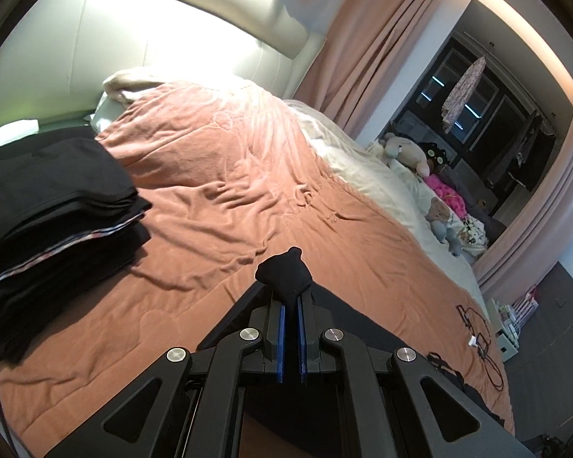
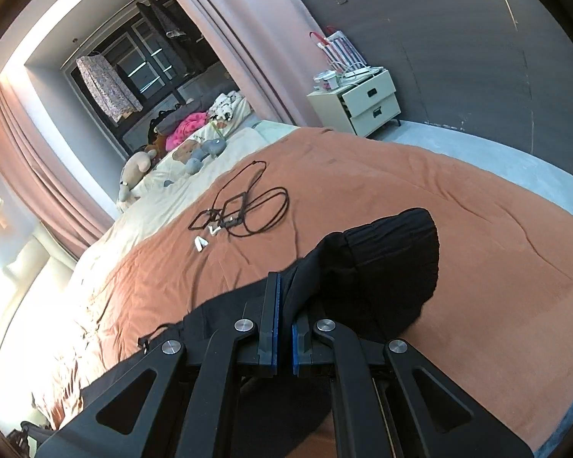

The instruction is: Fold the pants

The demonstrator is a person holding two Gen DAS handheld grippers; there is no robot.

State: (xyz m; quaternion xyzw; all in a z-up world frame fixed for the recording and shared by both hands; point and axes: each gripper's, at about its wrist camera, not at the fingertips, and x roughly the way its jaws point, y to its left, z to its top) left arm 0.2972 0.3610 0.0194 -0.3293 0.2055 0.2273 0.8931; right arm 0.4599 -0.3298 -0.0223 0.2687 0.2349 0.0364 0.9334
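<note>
Currently both clamp black fabric pants [image 2: 386, 259]: left hand-held gripper [image 1: 291, 305] pinches bunched corner, right hand-held gripper [image 2: 284, 305] pinches edge near ribbed waistband. Pants hang over near edge of bed's orange quilt [image 1: 229, 191]. Advice: keep held edge taut, hands level, lay flat short of stack of folded dark clothes [image 1: 57, 206].

The pants [image 2: 382, 263] were plain black. The bed's blanket [image 1: 225, 175] was terracotta orange over a cream sheet [image 1: 366, 175]. The folded stack [image 1: 53, 206] was black, one layer edged with a pale multicoloured pattern. Both hand-held grippers were black with blue pads [image 1: 281, 339]. The curtains [image 2: 38, 168] were dusty pink.
</note>
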